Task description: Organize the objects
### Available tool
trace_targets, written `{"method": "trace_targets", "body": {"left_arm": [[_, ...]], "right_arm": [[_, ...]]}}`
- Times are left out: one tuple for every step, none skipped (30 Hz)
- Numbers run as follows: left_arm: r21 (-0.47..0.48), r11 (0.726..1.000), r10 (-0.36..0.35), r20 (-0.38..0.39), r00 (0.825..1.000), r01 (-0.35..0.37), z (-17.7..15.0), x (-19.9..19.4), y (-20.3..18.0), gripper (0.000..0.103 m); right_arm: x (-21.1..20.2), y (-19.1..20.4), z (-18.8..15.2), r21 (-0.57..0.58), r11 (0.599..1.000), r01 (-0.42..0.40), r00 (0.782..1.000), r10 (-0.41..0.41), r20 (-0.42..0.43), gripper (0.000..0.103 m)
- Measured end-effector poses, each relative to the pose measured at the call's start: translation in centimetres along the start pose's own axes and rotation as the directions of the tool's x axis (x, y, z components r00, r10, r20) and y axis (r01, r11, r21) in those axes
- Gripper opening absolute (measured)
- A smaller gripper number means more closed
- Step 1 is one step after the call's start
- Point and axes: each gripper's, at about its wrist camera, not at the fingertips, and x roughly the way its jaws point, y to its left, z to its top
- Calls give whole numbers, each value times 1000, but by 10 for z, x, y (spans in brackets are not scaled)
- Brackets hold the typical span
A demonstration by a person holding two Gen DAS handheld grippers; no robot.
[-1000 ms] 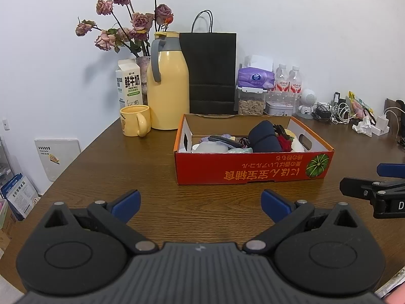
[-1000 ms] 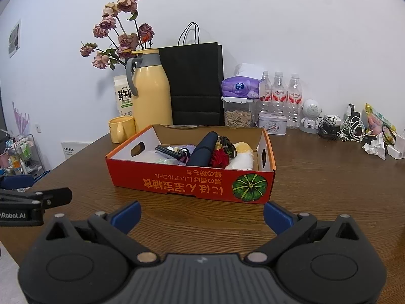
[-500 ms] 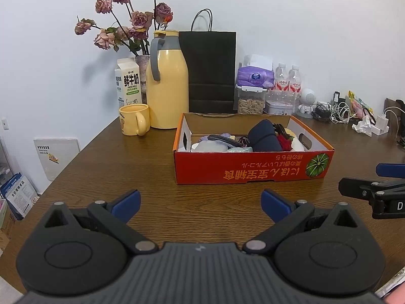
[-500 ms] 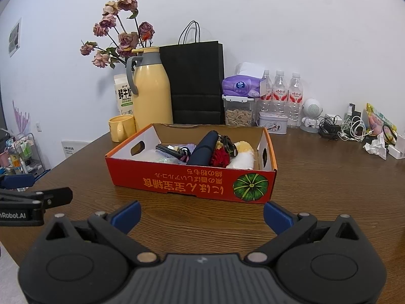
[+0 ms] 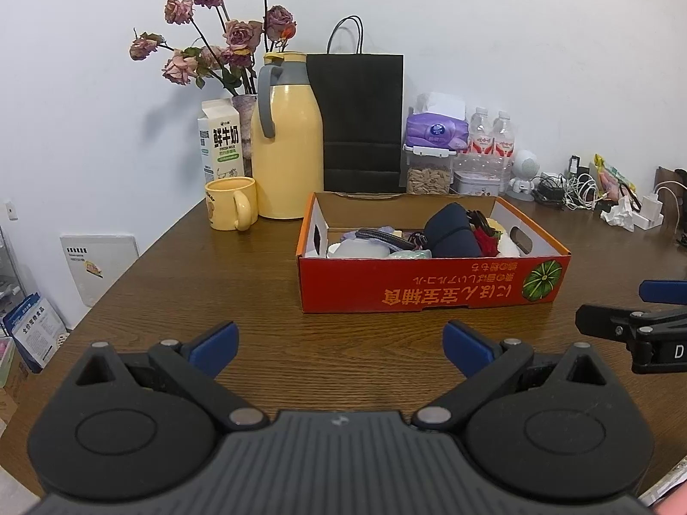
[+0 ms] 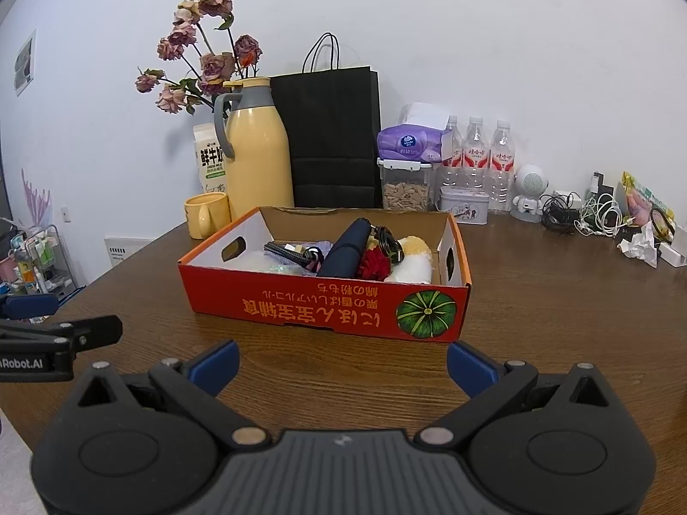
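Left tongs (image 5: 339, 345): spread wide, blue fingertips (image 5: 214, 341) well apart, nothing between them, hovering above the bare wood of the table (image 5: 171, 292). No contact with any object.

Right tongs (image 6: 341, 360): likewise spread wide and empty, above the table, just short of the near wall of the cardboard box (image 6: 300, 304) but not touching it.

Box: red-orange, open-topped, pumpkin print on the near wall, sits mid-table. Contents lie loose in it: a dark navy pouch (image 6: 345, 253), something red (image 6: 373, 264), a cream fluffy item (image 6: 412, 259), a braided cable (image 6: 287, 253) and pale items at the left end (too jumbled to identify).

Behind the box, along the wall: yellow jug (image 5: 287, 146), yellow mug (image 5: 229, 208), milk carton (image 5: 221, 141), dried roses (image 5: 214, 47), black paper bag (image 5: 358, 122), tissue pack (image 5: 436, 135) on a clear jar, water bottles (image 5: 489, 139).

View differences: the left wrist view shows the right tongs entering at its right edge, and two bottles. The right wrist view shows the left tongs at its left edge, three bottles, a small tin (image 6: 463, 206) and a wire rack (image 6: 41, 257) off the table's left side.
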Motion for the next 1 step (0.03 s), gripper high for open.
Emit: {"method": "trace_targets", "body": {"left_arm": [[-1, 1000, 3, -4, 1000, -3, 0, 1, 0, 103]], "right_arm": [[0, 0, -1, 0, 1000, 0, 1000, 0, 0, 103]]}}
